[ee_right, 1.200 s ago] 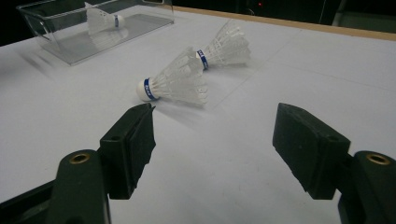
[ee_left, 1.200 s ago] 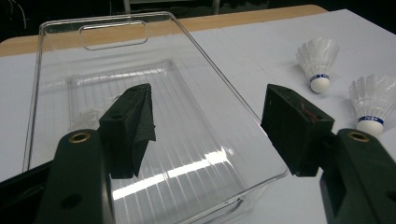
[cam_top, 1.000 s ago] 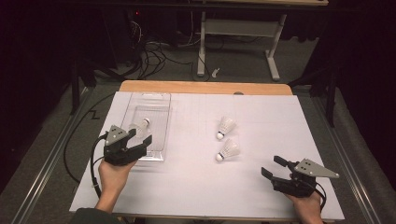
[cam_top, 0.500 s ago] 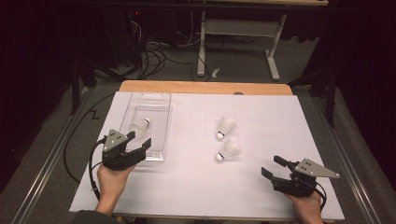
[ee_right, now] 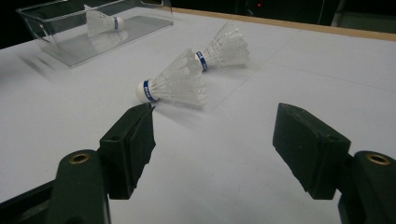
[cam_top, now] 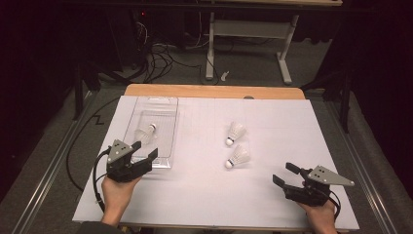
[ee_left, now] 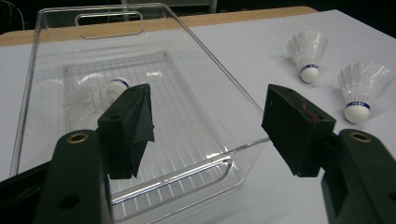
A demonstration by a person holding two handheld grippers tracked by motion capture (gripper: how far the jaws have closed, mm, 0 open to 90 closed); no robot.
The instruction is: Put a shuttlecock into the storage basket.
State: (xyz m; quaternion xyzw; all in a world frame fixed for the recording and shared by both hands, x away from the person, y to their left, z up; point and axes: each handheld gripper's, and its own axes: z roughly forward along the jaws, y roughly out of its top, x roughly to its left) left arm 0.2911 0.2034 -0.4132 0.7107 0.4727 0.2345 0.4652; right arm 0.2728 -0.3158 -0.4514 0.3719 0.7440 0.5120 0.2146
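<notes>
One white shuttlecock (cam_top: 146, 133) in clear tray (cam_top: 164, 105), two (cam_top: 236, 131) outside

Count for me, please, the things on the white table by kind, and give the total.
Shuttlecocks: 3, one inside the clear box, two on the table.
Clear plastic box: 1.
Grippers: 2, the left gripper and the right gripper, both open.
Total: 6.

left gripper (cam_top: 145, 154) drawn back from tray (cam_top: 165, 105)
</notes>
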